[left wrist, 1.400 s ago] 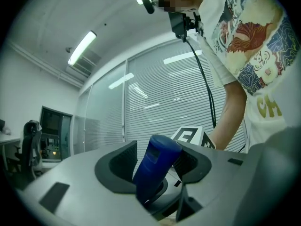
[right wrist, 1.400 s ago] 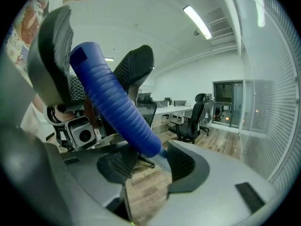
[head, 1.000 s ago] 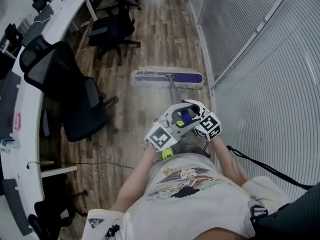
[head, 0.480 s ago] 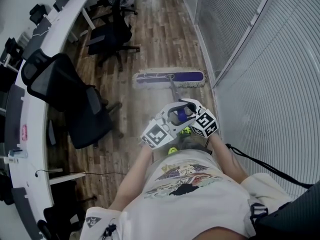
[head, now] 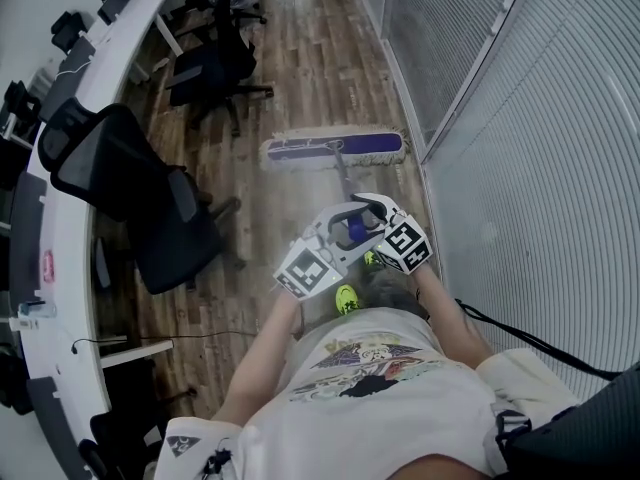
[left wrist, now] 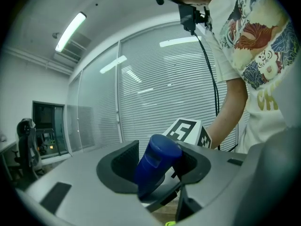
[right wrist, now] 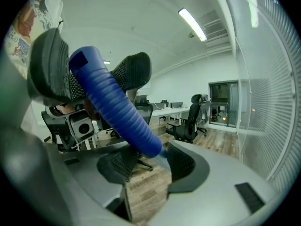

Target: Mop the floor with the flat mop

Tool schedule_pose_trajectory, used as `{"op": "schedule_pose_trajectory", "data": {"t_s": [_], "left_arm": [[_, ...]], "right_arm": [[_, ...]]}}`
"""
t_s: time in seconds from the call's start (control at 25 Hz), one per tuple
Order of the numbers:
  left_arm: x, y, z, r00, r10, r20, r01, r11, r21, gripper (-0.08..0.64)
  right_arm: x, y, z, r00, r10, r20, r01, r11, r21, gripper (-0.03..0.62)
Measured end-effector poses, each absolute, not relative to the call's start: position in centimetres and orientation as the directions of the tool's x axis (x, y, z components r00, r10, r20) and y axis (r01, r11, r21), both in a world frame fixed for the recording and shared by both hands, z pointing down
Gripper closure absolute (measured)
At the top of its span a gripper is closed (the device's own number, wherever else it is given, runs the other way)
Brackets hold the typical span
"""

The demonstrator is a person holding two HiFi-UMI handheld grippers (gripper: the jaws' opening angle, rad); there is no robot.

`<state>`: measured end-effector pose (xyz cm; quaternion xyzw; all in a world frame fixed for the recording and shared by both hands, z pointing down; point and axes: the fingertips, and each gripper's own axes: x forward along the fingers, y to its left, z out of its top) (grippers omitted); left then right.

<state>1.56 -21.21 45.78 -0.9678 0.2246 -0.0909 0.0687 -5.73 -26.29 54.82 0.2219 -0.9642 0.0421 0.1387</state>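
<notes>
— What are the two tools holding?

— The left hand-held gripper [left wrist: 159, 164] is clamping the top end of the blue handle [right wrist: 113, 102]. The right hand-held gripper [right wrist: 150, 163] is gripping the handle just below it, with its jaws partly apart around the handle.

— Where is the mop head [head: 333, 150] lying?

— It is lying flat on the wood floor [head: 320, 68] ahead, with one end beside the glass wall [head: 520, 148]. Farther off, a black chair [head: 215, 73] is standing by the curved counter [head: 130, 28].

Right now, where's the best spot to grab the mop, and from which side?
Grab the blue handle at the top of the pole, coming from the sides with the jaws across it. It is round and ribbed, and it slants up from the mop head on the floor. The left gripper and right gripper are clamped on it that way.
</notes>
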Motion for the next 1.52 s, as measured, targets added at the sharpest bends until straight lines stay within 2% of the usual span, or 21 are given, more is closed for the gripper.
{"op": "schedule_pose_trajectory", "data": {"t_s": [0.6,0.92,1.52], "left_arm": [[7.6,-12.6,45.7,0.873,-0.441,0.21,-0.409,-0.895,-0.176,0.376],[13.8,-2.9,45.4,0.865,-0.437,0.245,-0.404,-0.898,-0.176,0.376],[17.6,14.9,47.1,0.824,-0.509,0.248,-0.484,-0.861,-0.158,0.376]], "right_arm": [[0.0,-17.6,54.3,-0.871,-0.412,0.267,-0.438,0.898,-0.041,0.402],[5.9,-7.8,54.0,-0.879,-0.412,0.241,-0.439,0.896,-0.071,0.402],[9.7,10.5,55.7,-0.905,-0.347,0.247,-0.373,0.925,-0.067,0.402]]}}
